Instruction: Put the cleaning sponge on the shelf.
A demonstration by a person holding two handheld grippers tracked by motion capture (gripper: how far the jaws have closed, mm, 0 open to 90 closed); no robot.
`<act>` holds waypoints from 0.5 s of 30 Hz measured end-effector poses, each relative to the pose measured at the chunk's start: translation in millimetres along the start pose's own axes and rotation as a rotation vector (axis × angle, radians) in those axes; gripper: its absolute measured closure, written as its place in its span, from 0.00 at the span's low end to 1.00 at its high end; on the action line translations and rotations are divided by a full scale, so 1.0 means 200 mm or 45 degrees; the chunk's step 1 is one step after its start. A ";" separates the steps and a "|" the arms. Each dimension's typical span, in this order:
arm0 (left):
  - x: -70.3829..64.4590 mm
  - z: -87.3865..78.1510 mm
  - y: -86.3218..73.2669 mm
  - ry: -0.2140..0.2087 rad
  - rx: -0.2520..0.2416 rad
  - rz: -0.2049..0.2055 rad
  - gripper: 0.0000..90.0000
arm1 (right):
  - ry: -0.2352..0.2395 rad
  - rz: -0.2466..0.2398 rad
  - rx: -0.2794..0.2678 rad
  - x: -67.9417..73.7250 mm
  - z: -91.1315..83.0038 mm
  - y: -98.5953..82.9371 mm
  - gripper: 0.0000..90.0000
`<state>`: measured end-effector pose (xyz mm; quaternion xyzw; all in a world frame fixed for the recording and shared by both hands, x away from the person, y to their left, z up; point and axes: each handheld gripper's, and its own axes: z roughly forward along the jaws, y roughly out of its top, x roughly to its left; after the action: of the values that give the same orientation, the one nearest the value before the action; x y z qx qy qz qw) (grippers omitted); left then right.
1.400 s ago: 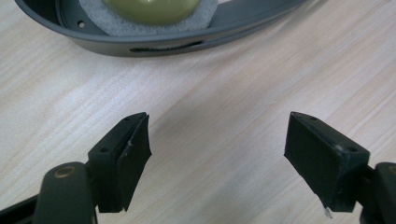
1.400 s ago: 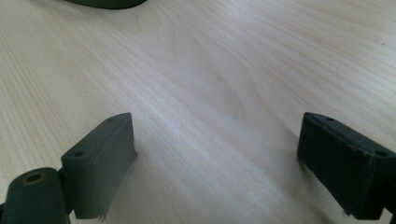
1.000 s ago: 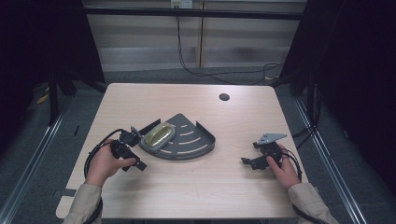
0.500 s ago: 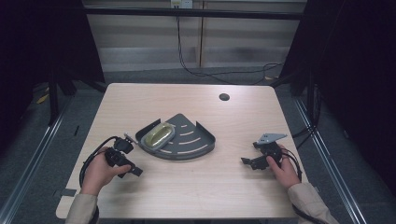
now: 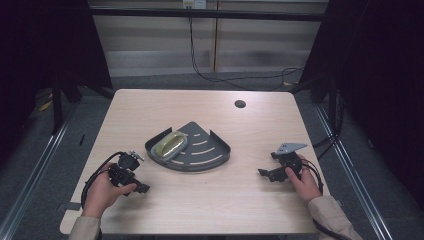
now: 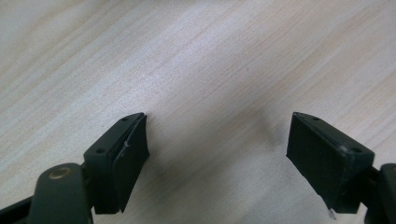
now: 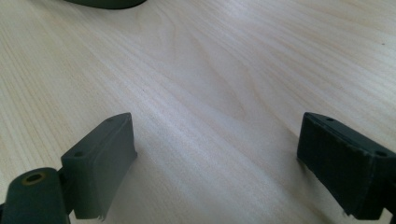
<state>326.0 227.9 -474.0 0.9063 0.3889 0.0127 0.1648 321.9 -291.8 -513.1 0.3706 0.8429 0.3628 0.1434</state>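
Centrally on the pale wooden worktop (image 5: 200, 200), a dark fan-shaped tray (image 5: 207, 155) points its corner toward the far edge; both left gripper (image 6: 217, 154) and right gripper (image 7: 217, 163) gape, empty.

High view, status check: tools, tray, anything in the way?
Left tool open, empty, near the table's front left. Right tool open, empty, right of the tray. Yellow-green dish sits in the tray's left corner. Nothing between tools and tray.
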 end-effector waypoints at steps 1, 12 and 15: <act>-0.01 0.00 -0.01 0.010 -0.010 0.000 0.22 | 0.000 0.000 -0.001 0.00 0.00 0.00 0.12; -0.05 0.02 -0.02 0.070 -0.018 0.058 0.17 | 0.000 0.000 0.000 0.00 0.00 0.00 0.12; -0.05 0.02 -0.02 0.071 -0.018 0.067 0.17 | 0.001 -0.001 -0.001 0.00 0.00 0.00 0.12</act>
<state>317.6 222.7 -477.9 0.9143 0.3693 0.0449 0.1600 322.0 -291.8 -513.2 0.3701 0.8430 0.3630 0.1435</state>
